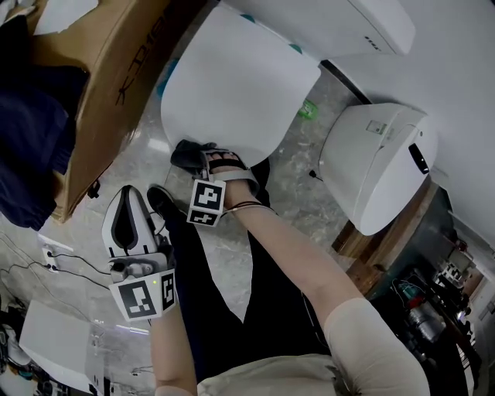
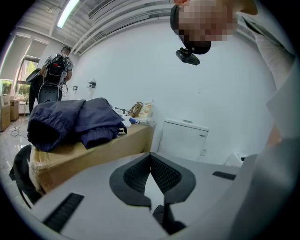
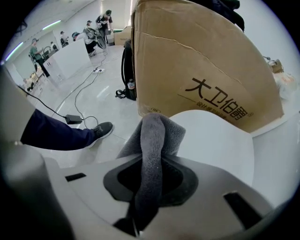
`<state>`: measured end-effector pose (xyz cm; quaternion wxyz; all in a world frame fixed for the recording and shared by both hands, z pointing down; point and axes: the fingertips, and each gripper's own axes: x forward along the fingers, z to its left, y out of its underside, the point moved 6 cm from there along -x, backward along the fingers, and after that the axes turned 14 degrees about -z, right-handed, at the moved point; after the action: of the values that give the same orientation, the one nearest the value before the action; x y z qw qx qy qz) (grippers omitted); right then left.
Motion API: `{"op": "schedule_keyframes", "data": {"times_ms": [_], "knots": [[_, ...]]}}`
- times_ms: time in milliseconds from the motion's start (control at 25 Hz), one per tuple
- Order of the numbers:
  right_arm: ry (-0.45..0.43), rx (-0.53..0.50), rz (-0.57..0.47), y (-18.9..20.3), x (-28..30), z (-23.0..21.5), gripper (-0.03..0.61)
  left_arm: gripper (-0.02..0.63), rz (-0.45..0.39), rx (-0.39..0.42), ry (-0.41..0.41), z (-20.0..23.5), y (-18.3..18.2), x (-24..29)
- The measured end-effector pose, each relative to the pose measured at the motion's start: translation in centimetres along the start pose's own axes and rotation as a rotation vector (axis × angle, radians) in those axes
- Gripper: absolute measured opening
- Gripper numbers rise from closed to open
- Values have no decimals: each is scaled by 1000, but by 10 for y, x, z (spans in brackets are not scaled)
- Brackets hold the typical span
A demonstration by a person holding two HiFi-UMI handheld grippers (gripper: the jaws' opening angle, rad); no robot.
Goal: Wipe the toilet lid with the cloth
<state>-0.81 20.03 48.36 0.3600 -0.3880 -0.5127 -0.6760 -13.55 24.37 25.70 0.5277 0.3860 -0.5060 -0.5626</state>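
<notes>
The closed white toilet lid [image 1: 232, 77] fills the upper middle of the head view. My right gripper [image 1: 206, 159] sits at the lid's near edge, shut on a dark grey cloth [image 1: 186, 155]. In the right gripper view the cloth [image 3: 154, 136] stands folded between the jaws of that gripper [image 3: 151, 161], its top over the lid's [image 3: 220, 145] edge. My left gripper [image 1: 128, 203] hangs lower left, away from the lid, over the floor. In the left gripper view this gripper [image 2: 150, 157] has its pads together with nothing held.
A big cardboard box [image 1: 116, 85] with dark blue clothing [image 2: 75, 122] on top stands left of the toilet. The white cistern [image 1: 340, 23] is behind it, and another white toilet unit [image 1: 379, 162] stands to the right. My shoe [image 1: 160, 199] and cables lie on the marble floor.
</notes>
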Motion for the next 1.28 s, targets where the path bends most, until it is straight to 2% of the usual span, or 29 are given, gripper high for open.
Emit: {"op": "schedule_keyframes", "data": {"times_ms": [120, 200, 360, 480, 560, 640, 800, 960, 1120, 1280], "knots": [[-57, 80, -15, 2, -3, -4, 67, 15, 2, -2, 7, -5, -1, 3], [-64, 106, -33, 1, -6, -11, 66, 15, 2, 1, 11, -6, -1, 4], [22, 126, -70, 7, -18, -46, 67, 15, 8, 0, 9, -8, 0, 8], [134, 166, -98, 17, -27, -99, 66, 15, 10, -4, -2, -7, 1, 13], [246, 132, -104, 24, -35, -145, 67, 15, 8, -7, -15, -5, 2, 17], [354, 52, -98, 32, -43, -189, 67, 15, -2, 1, -28, -4, 0, 19], [483, -16, -76, 46, -48, -265, 67, 15, -25, 63, -22, -3, -6, 26], [521, -115, -62, 44, -36, -319, 67, 15, -19, 54, -94, -2, 0, 26], [534, -211, -20, 41, -13, -353, 66, 15, -13, 38, -156, -1, 5, 23], [508, -230, 63, 45, 12, -369, 66, 15, -4, 25, -180, 2, 16, 24]]}}
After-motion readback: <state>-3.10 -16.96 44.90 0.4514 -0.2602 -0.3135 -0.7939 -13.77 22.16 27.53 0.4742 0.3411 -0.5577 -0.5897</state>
